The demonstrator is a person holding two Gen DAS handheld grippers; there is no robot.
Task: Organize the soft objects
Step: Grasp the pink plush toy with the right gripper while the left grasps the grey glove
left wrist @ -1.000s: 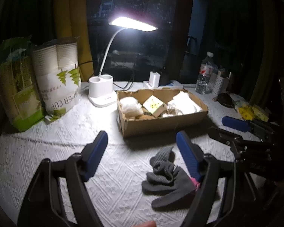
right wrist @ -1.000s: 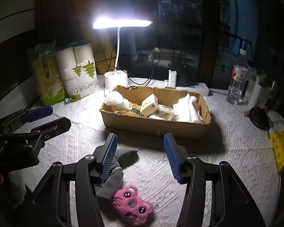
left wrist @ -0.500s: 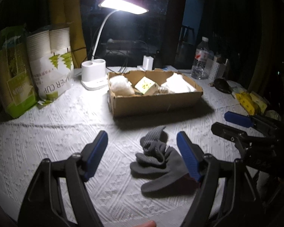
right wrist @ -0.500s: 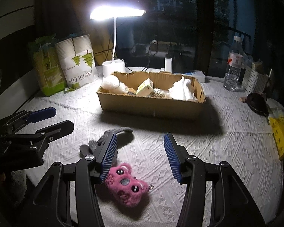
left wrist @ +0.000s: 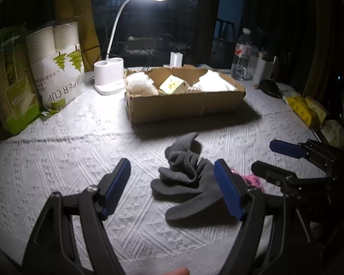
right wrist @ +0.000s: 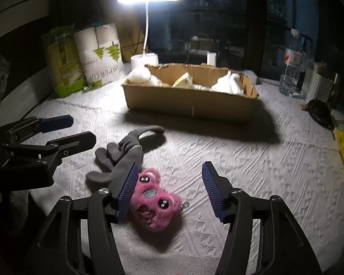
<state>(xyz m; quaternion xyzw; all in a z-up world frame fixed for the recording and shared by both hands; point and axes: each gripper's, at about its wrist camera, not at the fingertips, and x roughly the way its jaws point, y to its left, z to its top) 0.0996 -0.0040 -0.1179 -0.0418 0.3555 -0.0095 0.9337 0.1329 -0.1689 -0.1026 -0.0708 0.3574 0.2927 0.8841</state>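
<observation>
A grey knit glove (left wrist: pixel 185 178) lies crumpled on the white tablecloth in front of a cardboard box (left wrist: pixel 183 103); it also shows in the right wrist view (right wrist: pixel 123 155). A pink plush toy (right wrist: pixel 153 199) lies next to it, just a pink edge (left wrist: pixel 252 180) in the left wrist view. My left gripper (left wrist: pixel 174 190) is open and empty, just short of the glove. My right gripper (right wrist: pixel 169 190) is open and empty, with the plush between its fingers and its left pad (right wrist: pixel 128 190) against it. The box (right wrist: pixel 190 98) holds white soft items and a yellow-green pack.
A lit desk lamp (left wrist: pixel 110 78) stands behind the box. A paper cup sleeve (left wrist: pixel 57 68) and a green bag (left wrist: pixel 13 87) stand at the far left. A water bottle (left wrist: pixel 243 55), a dark object (right wrist: pixel 318 112) and yellow packets (left wrist: pixel 302 110) sit at the right.
Both grippers have drawn back from the box and lowered toward the table. The glove and plush now sit higher and larger in view; the plush lies between the right fingers.
</observation>
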